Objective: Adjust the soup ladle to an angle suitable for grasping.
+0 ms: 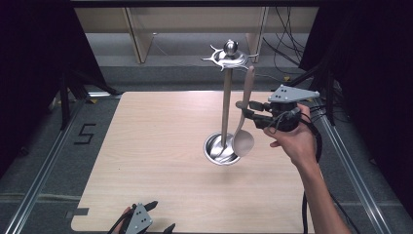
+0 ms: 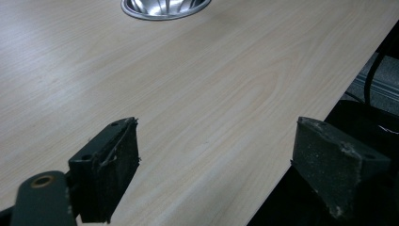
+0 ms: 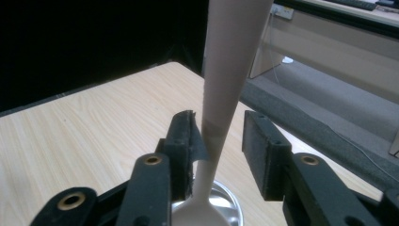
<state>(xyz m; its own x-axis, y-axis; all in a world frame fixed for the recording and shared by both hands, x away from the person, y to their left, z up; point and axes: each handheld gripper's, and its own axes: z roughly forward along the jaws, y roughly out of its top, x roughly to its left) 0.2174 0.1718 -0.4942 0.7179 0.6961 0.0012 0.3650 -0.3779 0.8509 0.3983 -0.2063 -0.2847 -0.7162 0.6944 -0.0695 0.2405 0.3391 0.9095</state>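
A metal stand [image 1: 225, 97] with a crown of hooks [image 1: 229, 56] rises from a round steel base dish [image 1: 219, 148] on the wooden table [image 1: 160, 146]. A pale beige spoon [image 1: 242, 139] hangs upright beside the pole, bowl down, its handle top at a hook. My right gripper [image 1: 242, 109] is level at mid-handle, held by a hand from the right. In the right gripper view its jaws straddle the spoon handle [image 3: 233, 56]. The handle lies by the left pad, and a clear gap separates it from the right pad. My left gripper [image 1: 162, 216] is open at the table's near edge.
The left gripper [image 2: 216, 160] looks across bare wood toward the base dish [image 2: 164, 7], with the table's edge running under its right jaw. Grey floor, metal rails and black cables surround the table. Wooden furniture legs stand behind it.
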